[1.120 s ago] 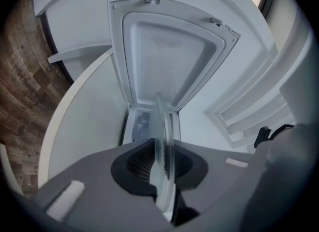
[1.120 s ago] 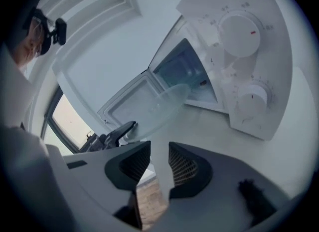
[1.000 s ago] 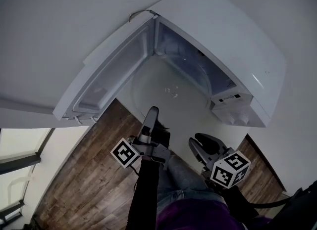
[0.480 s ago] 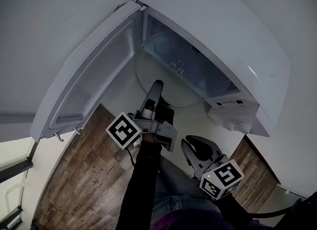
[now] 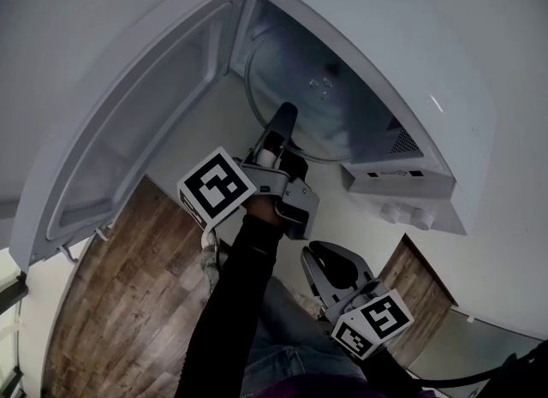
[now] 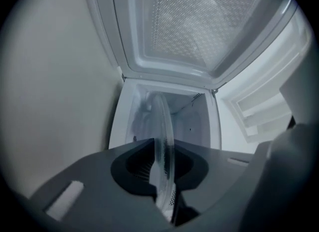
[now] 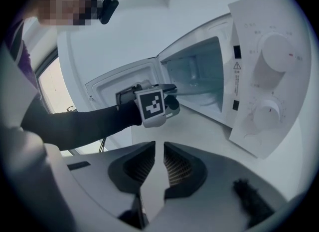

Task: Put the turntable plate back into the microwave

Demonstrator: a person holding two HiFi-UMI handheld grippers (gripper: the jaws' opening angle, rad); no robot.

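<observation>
Turntable plate (image 5: 338,118): it was a clear glass disc with a raised rim and small moulded bumps near its centre. Most of it sat inside the microwave's (image 5: 402,37) open cavity, with the near rim still at the mouth. Whether it touched the cavity floor could not be told.
Left claw (image 5: 284,115): it was clamped narrow on the plate's near rim at the microwave's mouth, the ribbed dark pads gripping the thin glass edge.
Risk, grip: the smooth glass was pinched at one rim spot only, so the far side would likely sag or slip if the claw loosened early.
Risk, fit: the disc looked nearly as wide as the cavity, so a skewed push could knock its rim on the microwave's walls.
Risk, seating: no hub showed under the plate, so it might have come to rest off-centre and rock.
Right claw (image 7: 159,168): it hung in front of the microwave, well apart from the plate. Its jaws had just been closing to a narrow gap with nothing between them.
Door (image 5: 145,122): it swung wide to the microwave's left and was white with a fine perforated window.
Knobs (image 7: 271,79): two smooth round dials sat on the microwave's white front panel.
Table (image 7: 199,126): it was a plain, matte white surface under the microwave.
Floor (image 5: 128,302): wood planks ran below the microwave.
</observation>
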